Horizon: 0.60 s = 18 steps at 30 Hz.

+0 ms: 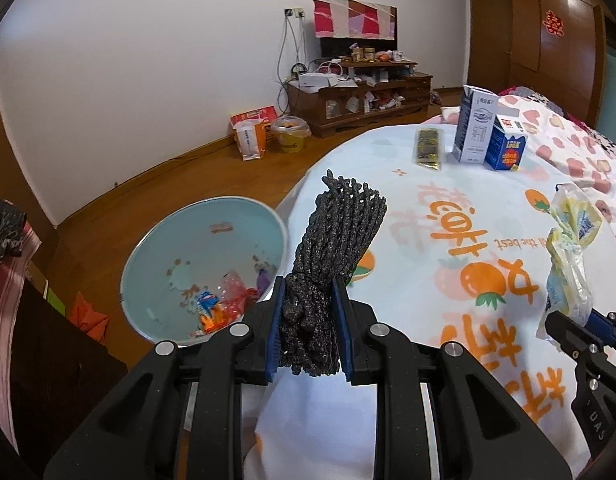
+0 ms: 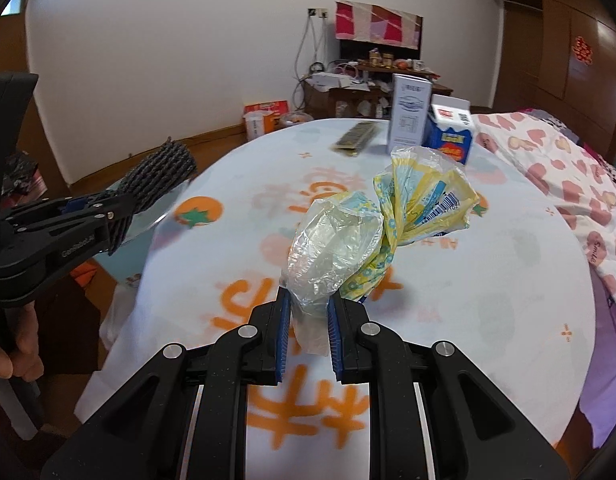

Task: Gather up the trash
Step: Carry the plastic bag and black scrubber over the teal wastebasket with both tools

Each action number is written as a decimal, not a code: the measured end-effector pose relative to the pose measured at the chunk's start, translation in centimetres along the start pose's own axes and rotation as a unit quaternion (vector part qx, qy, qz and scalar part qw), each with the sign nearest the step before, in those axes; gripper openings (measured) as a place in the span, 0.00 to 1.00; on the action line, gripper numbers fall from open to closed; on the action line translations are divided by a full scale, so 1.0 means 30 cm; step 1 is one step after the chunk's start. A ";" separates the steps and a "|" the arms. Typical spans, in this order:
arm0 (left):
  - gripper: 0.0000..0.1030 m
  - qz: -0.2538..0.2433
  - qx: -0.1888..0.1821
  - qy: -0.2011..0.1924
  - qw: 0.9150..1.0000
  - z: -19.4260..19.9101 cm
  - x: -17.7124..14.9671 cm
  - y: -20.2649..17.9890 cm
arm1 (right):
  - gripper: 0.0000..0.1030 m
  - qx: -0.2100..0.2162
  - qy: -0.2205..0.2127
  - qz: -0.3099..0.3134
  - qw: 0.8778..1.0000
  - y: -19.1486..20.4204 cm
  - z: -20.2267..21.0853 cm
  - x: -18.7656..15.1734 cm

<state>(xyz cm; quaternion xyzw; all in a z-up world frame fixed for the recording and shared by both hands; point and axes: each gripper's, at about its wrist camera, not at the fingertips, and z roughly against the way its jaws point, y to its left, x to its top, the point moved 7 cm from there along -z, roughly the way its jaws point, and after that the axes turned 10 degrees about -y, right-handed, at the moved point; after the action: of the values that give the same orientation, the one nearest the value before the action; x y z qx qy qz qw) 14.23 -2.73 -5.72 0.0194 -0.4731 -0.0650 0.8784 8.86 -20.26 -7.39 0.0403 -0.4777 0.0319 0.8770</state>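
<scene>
My left gripper (image 1: 309, 322) is shut on a bunched dark grey foam net (image 1: 339, 236), held over the table's left edge; the same gripper (image 2: 104, 216) and net (image 2: 160, 176) show at the left of the right wrist view. Just left of it, lower down, stands a light blue bin (image 1: 148, 264) with several colourful wrappers inside. My right gripper (image 2: 308, 328) is shut on a crumpled clear and yellow plastic bag (image 2: 371, 232) above the table. That bag (image 1: 571, 240) and gripper (image 1: 587, 326) appear at the right edge of the left wrist view.
A round table with a white and orange printed cloth (image 1: 467, 280) carries a dark flat packet (image 1: 427, 148), a tall white carton (image 1: 473, 124) and a blue carton (image 1: 505, 144) at its far side. A bed with a pink patterned cover (image 2: 567, 184) lies right. A hand (image 2: 16, 344) grips the left handle.
</scene>
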 end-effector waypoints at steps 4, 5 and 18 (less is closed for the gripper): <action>0.22 0.009 0.008 -0.003 1.000 0.022 -0.006 0.048 | 0.17 0.014 -0.003 0.015 1.000 0.058 0.006 0.004; 0.22 0.011 0.011 -0.004 1.000 0.026 -0.007 0.061 | 0.17 0.018 -0.004 0.018 1.000 0.073 0.008 0.006; 0.22 0.046 0.059 -0.003 0.997 0.005 -0.012 0.254 | 0.17 0.067 -0.008 0.043 0.997 0.243 -0.033 0.057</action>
<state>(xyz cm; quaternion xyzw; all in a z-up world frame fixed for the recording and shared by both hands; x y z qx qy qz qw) 14.63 4.86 -5.22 0.0492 -0.4787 0.0032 0.8766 9.93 -12.89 -6.19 0.0788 -0.4831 0.1017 0.8661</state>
